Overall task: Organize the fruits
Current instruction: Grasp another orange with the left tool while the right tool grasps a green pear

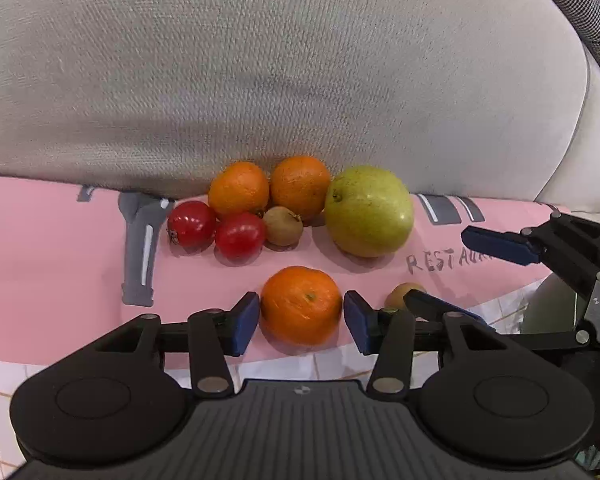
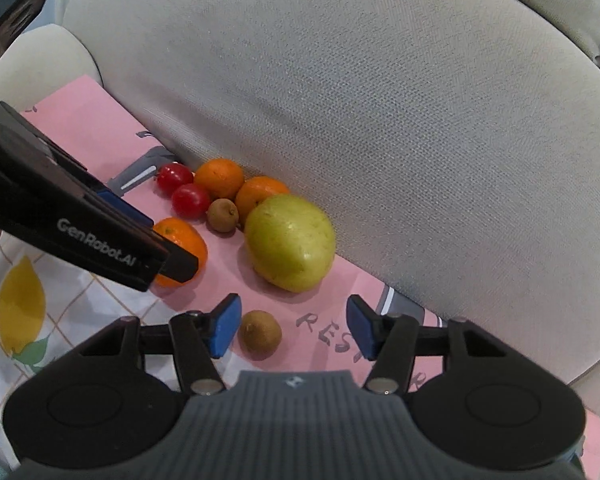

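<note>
The left wrist view shows the left gripper with its blue pads on either side of a lone orange on the pink mat; the pads sit right at the peel, with at most a hairline gap, so a firm pinch cannot be told. The right wrist view shows what the other mostly hides: a small brown kiwi lying between the spread fingers of the right gripper, just beside the left pad and well clear of the right one. It also shows a tablecloth printed with a lemon and a grid of thin lines.

No container is in view; the fruit lies loose on the mat. Against the woven grey cushion sits a cluster: two glossy red tomatoes, two dimpled oranges, a fuzzy second kiwi and a large, smooth yellow-green fruit (egg-shaped, faintly speckled). Grey lettering is printed on the mat.
</note>
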The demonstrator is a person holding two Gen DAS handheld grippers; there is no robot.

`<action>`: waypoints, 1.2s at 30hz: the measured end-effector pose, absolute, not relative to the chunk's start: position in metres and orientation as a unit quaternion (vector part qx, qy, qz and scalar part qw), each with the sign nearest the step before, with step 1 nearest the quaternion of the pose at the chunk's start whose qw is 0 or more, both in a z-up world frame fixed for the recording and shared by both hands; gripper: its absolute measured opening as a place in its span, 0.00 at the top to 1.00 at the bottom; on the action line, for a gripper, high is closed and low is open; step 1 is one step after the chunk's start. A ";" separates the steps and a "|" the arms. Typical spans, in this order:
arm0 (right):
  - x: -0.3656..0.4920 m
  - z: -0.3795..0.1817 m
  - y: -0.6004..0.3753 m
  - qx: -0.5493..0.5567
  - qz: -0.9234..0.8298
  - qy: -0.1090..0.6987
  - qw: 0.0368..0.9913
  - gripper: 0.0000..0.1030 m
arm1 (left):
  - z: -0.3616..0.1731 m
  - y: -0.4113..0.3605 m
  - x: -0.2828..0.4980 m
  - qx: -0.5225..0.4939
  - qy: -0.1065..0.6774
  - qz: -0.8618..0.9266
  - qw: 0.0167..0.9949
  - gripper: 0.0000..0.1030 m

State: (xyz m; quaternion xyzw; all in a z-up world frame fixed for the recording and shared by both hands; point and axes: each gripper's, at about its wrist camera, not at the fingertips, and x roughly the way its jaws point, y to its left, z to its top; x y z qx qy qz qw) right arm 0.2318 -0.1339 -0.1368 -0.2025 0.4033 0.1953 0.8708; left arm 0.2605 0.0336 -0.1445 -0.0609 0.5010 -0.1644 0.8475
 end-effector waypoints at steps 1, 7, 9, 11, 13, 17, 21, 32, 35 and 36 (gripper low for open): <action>0.232 -0.138 -0.132 -0.208 0.197 0.402 0.870 0.46 | -0.146 0.035 0.262 -0.065 0.502 -0.165 0.847 0.45; 0.236 -0.145 -0.119 -0.255 0.208 0.389 0.860 0.43 | -0.143 0.047 0.260 -0.084 0.498 -0.167 0.847 0.50; 0.241 -0.147 -0.115 -0.266 0.208 0.384 0.859 0.39 | -0.140 0.052 0.260 -0.085 0.494 -0.157 0.851 0.50; 0.246 -0.148 -0.111 -0.275 0.203 0.378 0.860 0.33 | -0.135 0.062 0.261 -0.101 0.491 -0.152 0.852 0.50; 0.251 -0.151 -0.107 -0.281 0.204 0.376 0.859 0.33 | -0.130 0.072 0.261 -0.115 0.488 -0.147 0.852 0.50; 0.261 -0.157 -0.103 -0.286 0.202 0.377 0.858 0.33 | -0.122 0.086 0.259 -0.122 0.483 -0.137 0.856 0.50; 0.271 -0.162 -0.098 -0.287 0.196 0.379 0.858 0.33 | -0.119 0.095 0.256 -0.128 0.484 -0.131 0.856 0.50; 0.288 -0.179 -0.082 -0.283 0.188 0.391 0.855 0.38 | -0.106 0.101 0.247 -0.131 0.482 -0.128 0.857 0.50; 0.287 -0.175 -0.081 -0.283 0.178 0.395 0.856 0.38 | -0.101 0.102 0.242 -0.131 0.480 -0.127 0.858 0.50; 0.286 -0.173 -0.081 -0.281 0.177 0.396 0.856 0.39 | -0.099 0.102 0.239 -0.131 0.479 -0.127 0.859 0.50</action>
